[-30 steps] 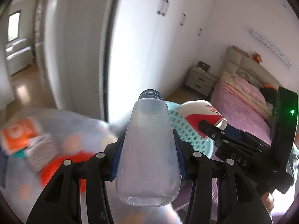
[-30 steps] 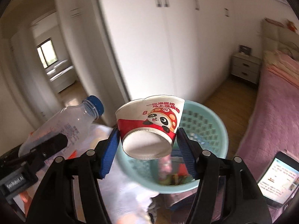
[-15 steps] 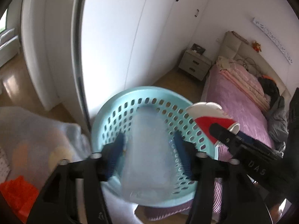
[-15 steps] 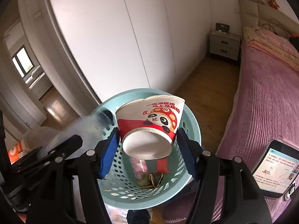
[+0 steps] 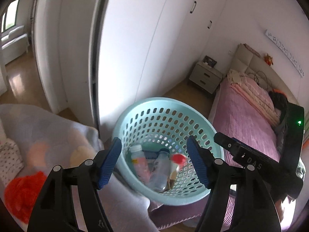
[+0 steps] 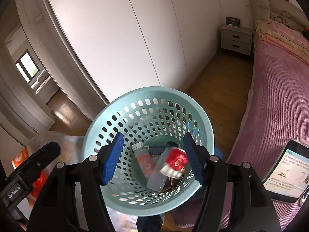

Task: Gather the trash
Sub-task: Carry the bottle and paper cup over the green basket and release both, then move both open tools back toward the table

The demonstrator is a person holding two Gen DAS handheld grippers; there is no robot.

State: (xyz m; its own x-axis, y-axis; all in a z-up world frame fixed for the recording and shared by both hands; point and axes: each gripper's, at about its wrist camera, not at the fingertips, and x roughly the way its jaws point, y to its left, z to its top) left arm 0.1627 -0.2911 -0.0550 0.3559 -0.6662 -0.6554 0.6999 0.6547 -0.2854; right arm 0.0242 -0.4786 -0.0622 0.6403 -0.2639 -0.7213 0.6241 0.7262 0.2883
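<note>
Two bottles (image 6: 157, 172) in perforated teal basket (image 6: 108, 191)

A home bedroom: a pink-covered bed (image 6: 280, 89), a bedside cabinet (image 6: 236, 38), tall white wardrobe doors (image 6: 119, 34) and wooden floor (image 6: 218, 73).

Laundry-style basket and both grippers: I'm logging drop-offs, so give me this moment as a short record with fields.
container: teal perforated basket, beside the pink bed
contents: clear plastic bottle, red-and-white paper cup, pink-label bottle
cup state: blurred, lying on the clear bottle
left gripper: open, empty, above the basket
right gripper: open, empty, above the basket
nearby: phone on the bed
</note>
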